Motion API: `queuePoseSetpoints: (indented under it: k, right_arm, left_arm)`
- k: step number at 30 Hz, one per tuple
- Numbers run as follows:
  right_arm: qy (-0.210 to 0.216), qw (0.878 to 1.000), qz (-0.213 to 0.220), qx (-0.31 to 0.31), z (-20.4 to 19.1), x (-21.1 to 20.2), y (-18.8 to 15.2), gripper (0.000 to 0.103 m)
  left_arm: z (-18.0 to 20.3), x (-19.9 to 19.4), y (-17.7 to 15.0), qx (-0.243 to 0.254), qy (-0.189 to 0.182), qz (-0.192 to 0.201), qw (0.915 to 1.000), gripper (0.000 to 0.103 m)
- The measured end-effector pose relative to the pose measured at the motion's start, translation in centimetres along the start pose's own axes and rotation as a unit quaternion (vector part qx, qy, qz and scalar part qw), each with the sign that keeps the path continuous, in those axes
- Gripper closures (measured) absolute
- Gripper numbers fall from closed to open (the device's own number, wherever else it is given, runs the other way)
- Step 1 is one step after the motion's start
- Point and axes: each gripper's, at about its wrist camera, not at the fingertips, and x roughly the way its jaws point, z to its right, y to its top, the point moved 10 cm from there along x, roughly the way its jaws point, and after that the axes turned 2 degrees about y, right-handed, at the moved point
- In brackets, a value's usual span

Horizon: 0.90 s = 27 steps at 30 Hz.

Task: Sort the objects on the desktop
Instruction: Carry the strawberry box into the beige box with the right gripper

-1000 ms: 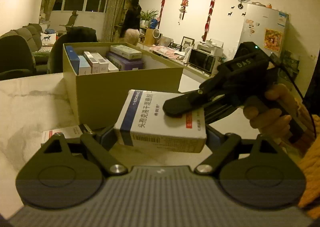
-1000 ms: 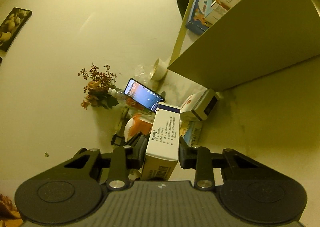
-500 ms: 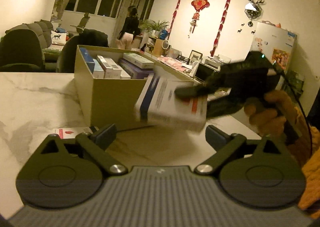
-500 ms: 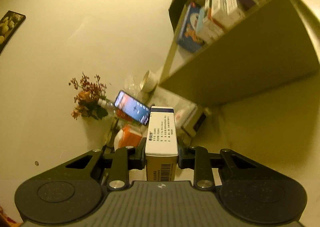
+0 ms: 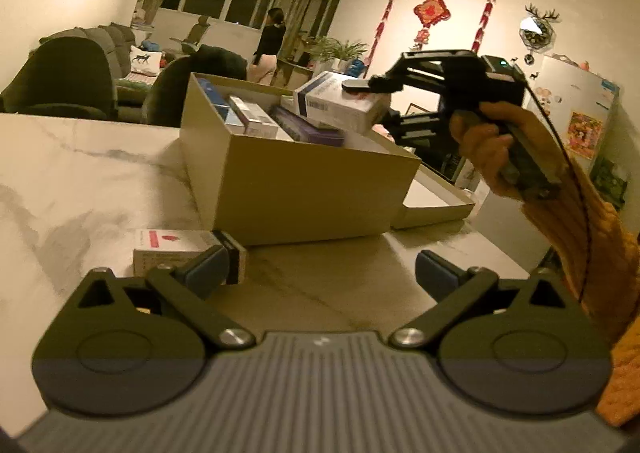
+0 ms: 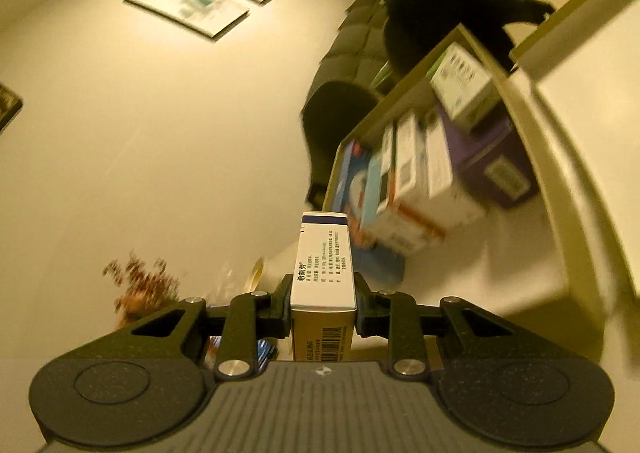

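One marble tabletop (image 5: 80, 173) — lamplit room.

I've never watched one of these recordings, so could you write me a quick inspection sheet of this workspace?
Surface: marble table.
Job's things: open carton holding several boxes; white box held above it; red-marked box lying on the table.
Clutter: box lid beside the carton.
Grippers: left gripper jaws opening, nothing between them; right gripper shut on the white box.
Cables: black cable over the orange sleeve.
Surroundings: sofa, windows, a person standing, red wall hangings.
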Motion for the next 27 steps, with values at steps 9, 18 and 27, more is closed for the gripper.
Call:
queuePoseSetpoints:
  k: [9,18,27]
  right_arm:
    - [-0.065,0.997,0.036,0.032,2.6,4.2,3.7,0.072]
    - [-0.145,0.983,0.096,0.058,6.0,7.5,7.9,0.072]
    - [-0.144,0.977,0.123,0.096,6.9,10.9,9.8,0.072]
  left_arm:
    - [-0.7,-0.2,0.0,-0.010,0.012,-0.003,0.9999,0.000]
    - [-0.6,-0.5,-0.2,-0.012,0.016,-0.006,0.9998,0.000]
    - [-0.7,-0.6,-0.3,-0.014,0.022,-0.007,0.9996,0.000]
